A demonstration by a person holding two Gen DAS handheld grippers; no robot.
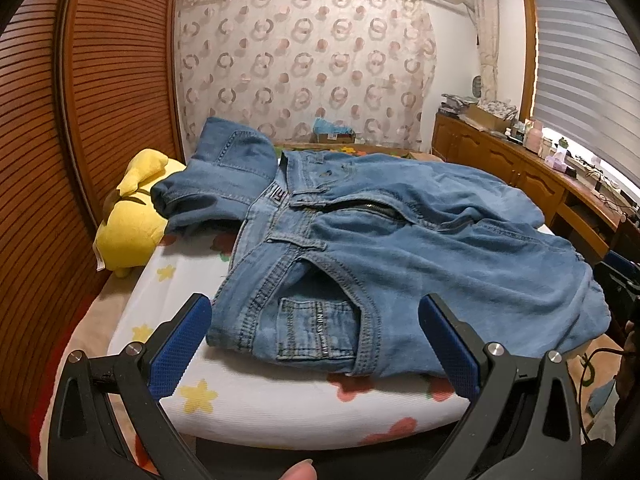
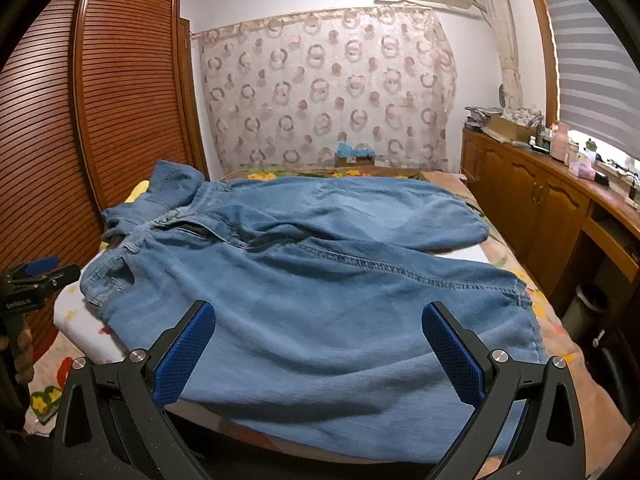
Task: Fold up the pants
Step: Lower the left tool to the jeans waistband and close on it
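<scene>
The jeans (image 1: 400, 248) lie spread across a white pad (image 1: 248, 396) with star and flower prints, on a bed; the waistband is at the left end, one part flipped up against a yellow plush (image 1: 128, 216). The left gripper (image 1: 316, 344) stands wide apart and empty, level with the pocket corner at the pad's near edge, a fingertip (image 1: 298, 472) below it. The right gripper (image 2: 318, 350) is equally wide and empty, low over the leg cloth. Around are a louvred wardrobe (image 2: 120, 100), a patterned curtain (image 2: 328, 88), and a wooden counter (image 2: 540, 184) under a window blind.
</scene>
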